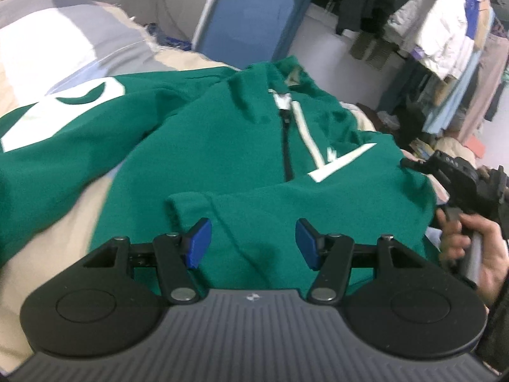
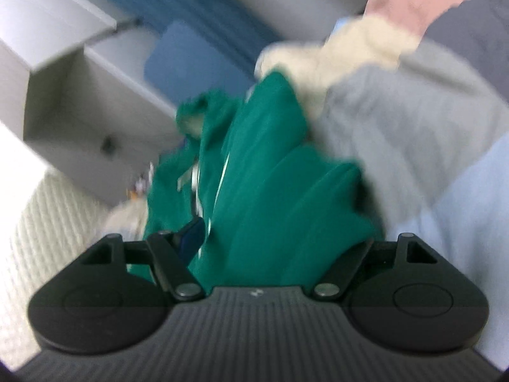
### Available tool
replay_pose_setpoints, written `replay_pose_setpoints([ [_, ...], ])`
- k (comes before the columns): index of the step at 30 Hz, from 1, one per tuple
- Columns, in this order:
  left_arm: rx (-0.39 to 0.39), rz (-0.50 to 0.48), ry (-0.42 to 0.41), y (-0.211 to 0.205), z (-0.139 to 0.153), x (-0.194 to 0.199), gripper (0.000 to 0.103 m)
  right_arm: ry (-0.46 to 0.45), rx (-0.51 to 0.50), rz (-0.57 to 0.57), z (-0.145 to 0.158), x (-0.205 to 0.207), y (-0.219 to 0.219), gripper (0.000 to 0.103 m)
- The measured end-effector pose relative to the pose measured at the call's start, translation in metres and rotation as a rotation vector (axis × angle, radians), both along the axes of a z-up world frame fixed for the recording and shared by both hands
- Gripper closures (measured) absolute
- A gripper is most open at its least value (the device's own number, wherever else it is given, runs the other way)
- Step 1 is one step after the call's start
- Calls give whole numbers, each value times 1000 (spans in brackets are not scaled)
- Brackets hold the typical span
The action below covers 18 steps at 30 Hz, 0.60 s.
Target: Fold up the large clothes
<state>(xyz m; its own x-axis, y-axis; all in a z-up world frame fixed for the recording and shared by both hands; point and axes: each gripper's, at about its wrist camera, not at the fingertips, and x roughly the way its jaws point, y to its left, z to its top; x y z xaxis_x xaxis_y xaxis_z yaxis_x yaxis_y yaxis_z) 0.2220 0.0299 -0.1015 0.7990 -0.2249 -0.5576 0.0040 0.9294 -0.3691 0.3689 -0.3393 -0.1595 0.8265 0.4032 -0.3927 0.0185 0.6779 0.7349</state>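
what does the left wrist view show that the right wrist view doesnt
Only the left wrist view: the jacket's zipper, a clothes rack, the person's hand with the right gripper, and the left gripper open over the cloth.
Only the right wrist view: a white shelf unit, and green folds bunched in the right gripper.
Both: the green jacket and a blue panel.
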Motion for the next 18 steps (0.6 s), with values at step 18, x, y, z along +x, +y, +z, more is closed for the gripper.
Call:
replay_pose_setpoints([
  [18,73,-112,16,-41,-33,28,39,-92,-125,-140,4,12,-56,29],
])
